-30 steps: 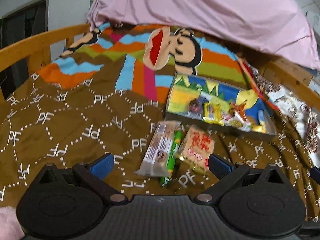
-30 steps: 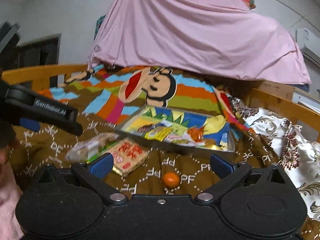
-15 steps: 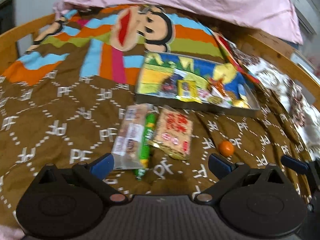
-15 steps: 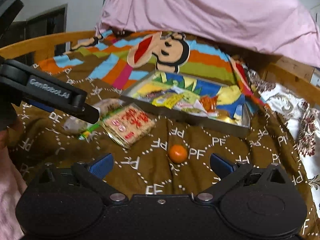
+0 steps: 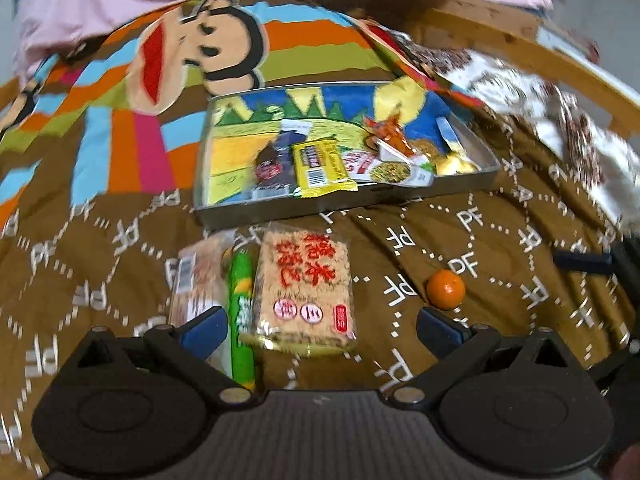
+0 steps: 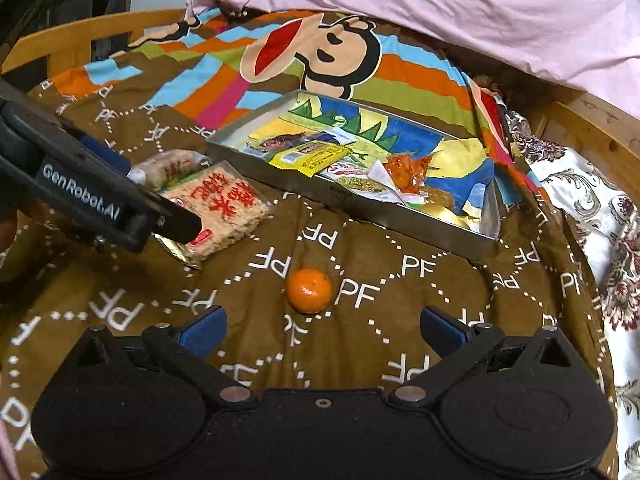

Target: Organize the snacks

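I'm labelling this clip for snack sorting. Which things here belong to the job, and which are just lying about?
Job:
- shallow metal tray holding wrapped snacks
- clear pack of puffed-rice cake with red characters
- green stick packet
- clear biscuit sleeve
- small orange mandarin

Lying about:
- brown cartoon-monkey blanket
- pink sheet

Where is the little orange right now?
The orange lies on the brown blanket, in front of the metal tray, just ahead of the open right gripper in its view.

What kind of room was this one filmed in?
Most likely a bedroom: the snacks and tray lie on a bed's brown quilt with a cartoon monkey print, inside a wooden bed frame, with a pink sheet draped behind.
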